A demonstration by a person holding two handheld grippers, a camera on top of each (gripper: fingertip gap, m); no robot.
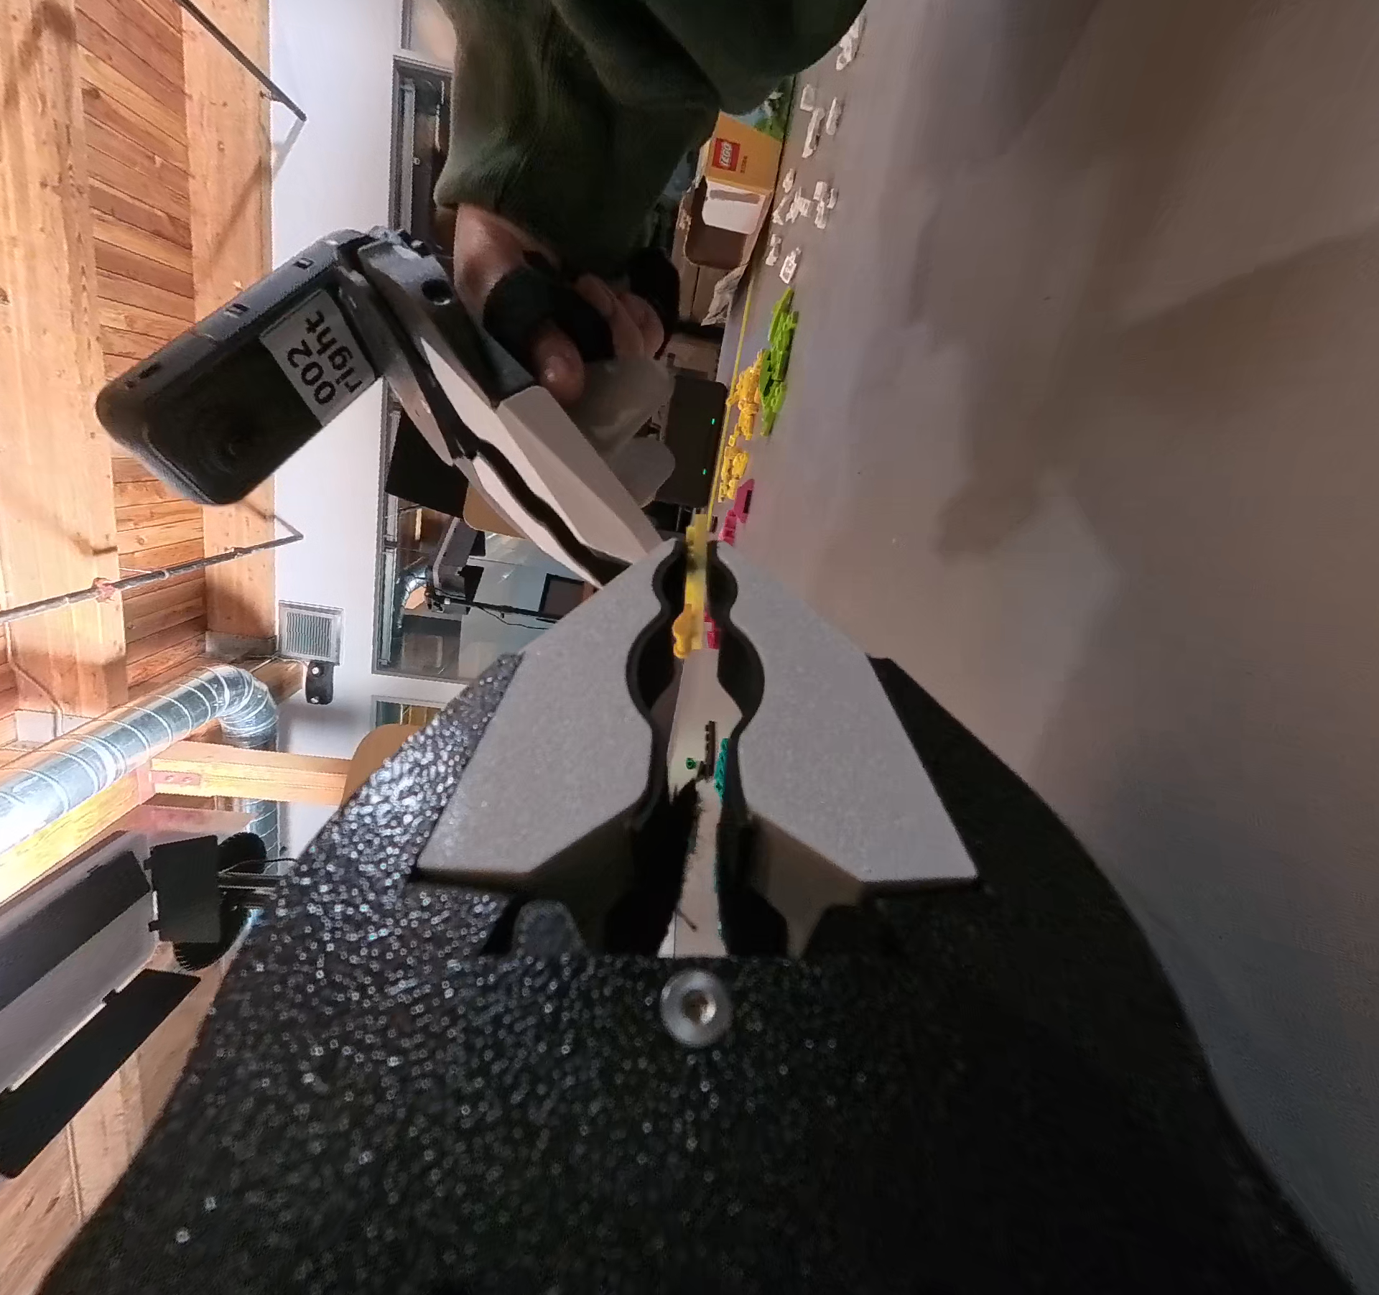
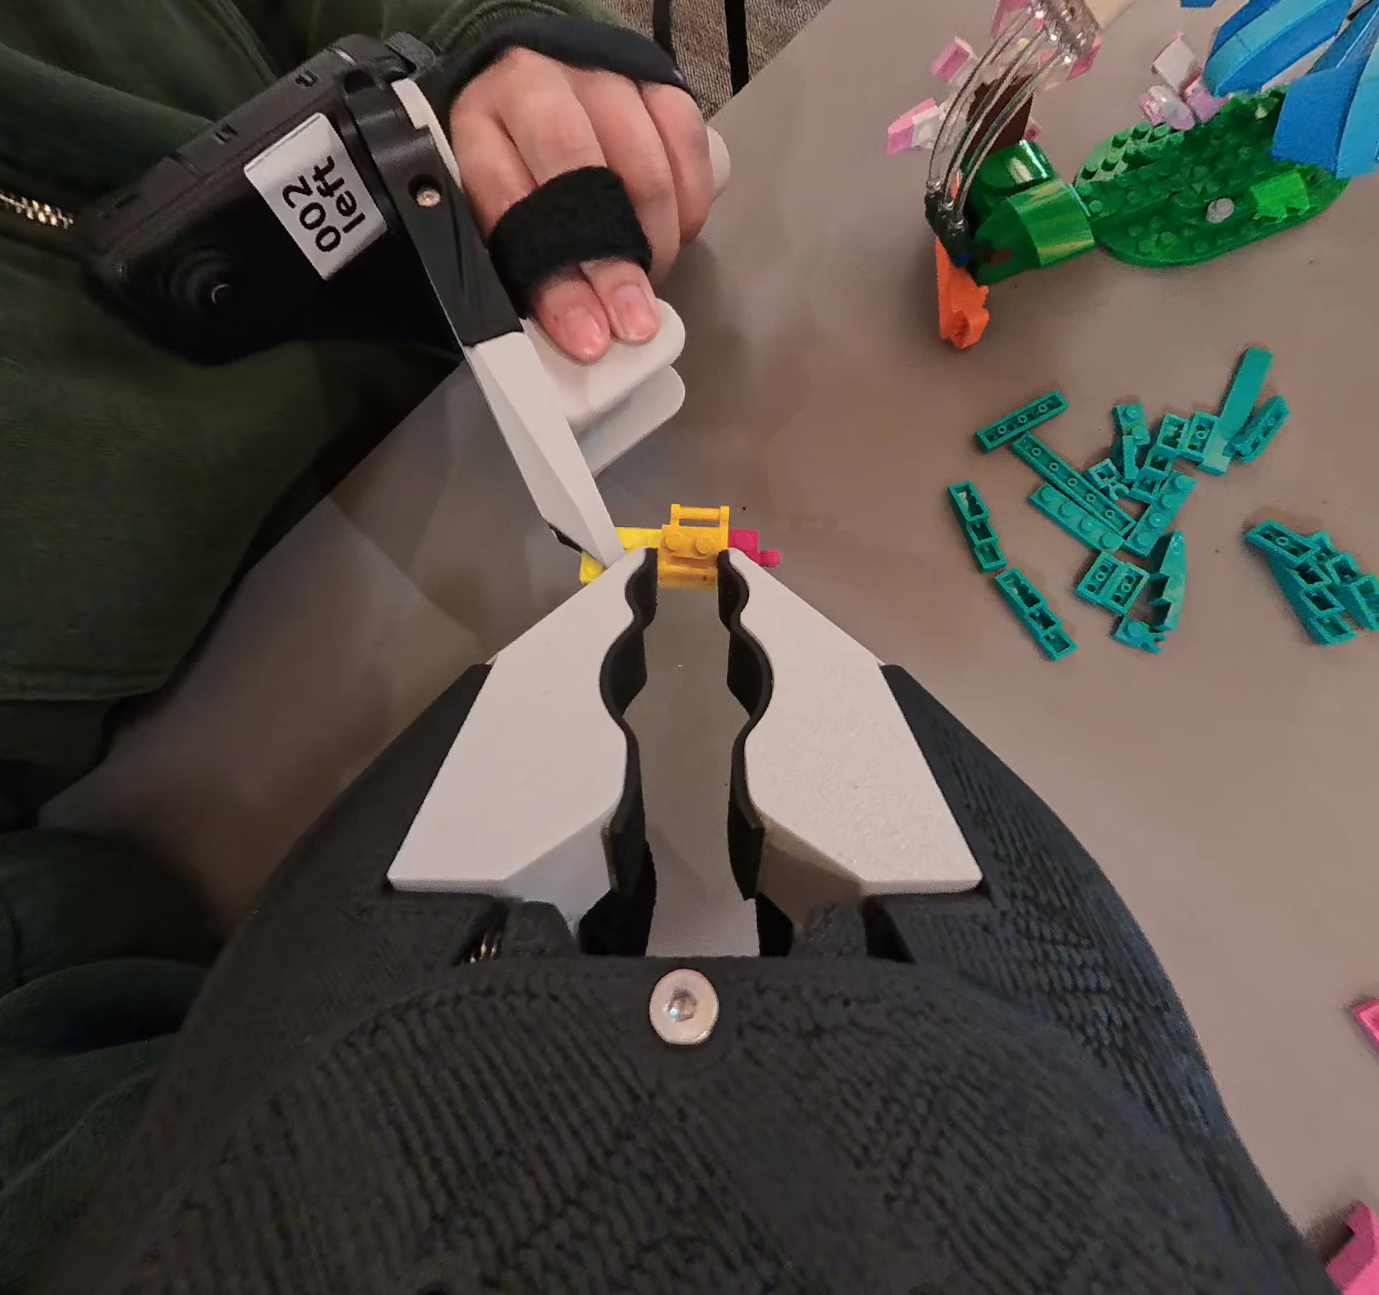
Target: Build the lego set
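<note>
My left gripper [image 1: 695,552] is shut on a small flat assembly of a bright yellow plate [image 1: 688,621] and a magenta piece [image 1: 714,634], held just above the grey table [image 1: 1045,438]. In the right wrist view it [image 2: 603,550] comes in from the upper left, with the yellow plate [image 2: 601,564] at its tip and the magenta piece [image 2: 755,549] sticking out to the right. My right gripper [image 2: 688,564] is shut on an orange-yellow brick with a handle [image 2: 690,543], set on the middle of that assembly. Its tips [image 1: 630,559] meet the left gripper's tips.
A pile of teal plates [image 2: 1142,505] lies to the right, behind it a green base with blue leaves and an orange piece [image 2: 1194,207]. Pink pieces [image 2: 1358,1252] sit at the right edge. Yellow [image 1: 746,408], lime [image 1: 780,349] and clear pieces [image 1: 813,199] and a box [image 1: 739,162] line the table.
</note>
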